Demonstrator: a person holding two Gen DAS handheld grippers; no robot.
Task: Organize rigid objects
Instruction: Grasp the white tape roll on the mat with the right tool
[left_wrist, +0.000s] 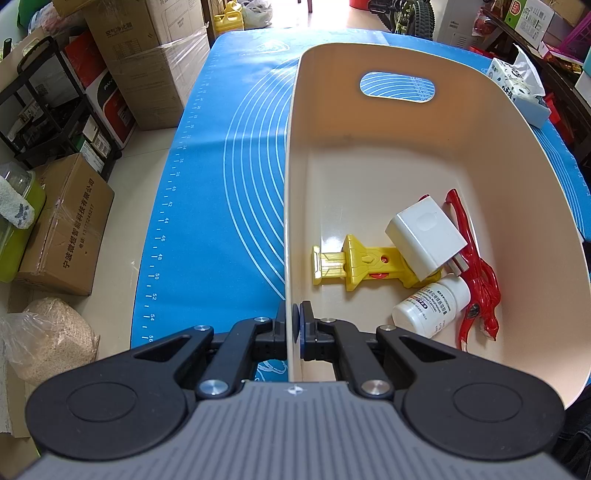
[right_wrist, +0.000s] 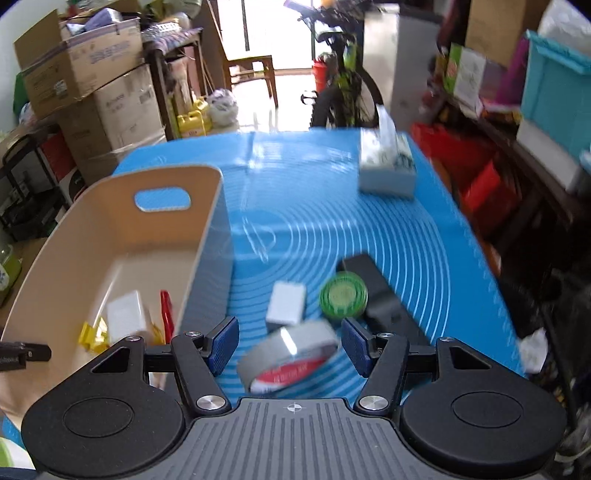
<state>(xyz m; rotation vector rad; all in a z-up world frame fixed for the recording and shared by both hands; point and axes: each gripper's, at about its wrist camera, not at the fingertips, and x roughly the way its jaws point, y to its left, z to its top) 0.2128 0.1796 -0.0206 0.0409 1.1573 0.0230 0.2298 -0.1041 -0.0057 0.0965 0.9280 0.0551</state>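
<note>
A beige bin (left_wrist: 369, 147) stands on the blue mat (left_wrist: 229, 184). My left gripper (left_wrist: 295, 317) is shut on the bin's left wall, one pad on each side of the rim. Inside lie a yellow toy (left_wrist: 354, 264), a white charger block (left_wrist: 424, 236), a white pill bottle (left_wrist: 428, 308) and a red figure (left_wrist: 476, 280). My right gripper (right_wrist: 290, 343) stands open to the right of the bin (right_wrist: 110, 221), over a grey tape roll (right_wrist: 291, 354) that its pads do not touch. Beyond it lie a white block (right_wrist: 286, 306), a green round lid (right_wrist: 343, 295) and a black oblong object (right_wrist: 384, 299).
A tissue pack (right_wrist: 388, 166) sits at the mat's far right. Cardboard boxes (left_wrist: 147, 55) and a black rack (left_wrist: 48, 103) stand on the floor to the left of the table. A bicycle (right_wrist: 343, 81) and loaded shelves (right_wrist: 517, 129) lie beyond and to the right.
</note>
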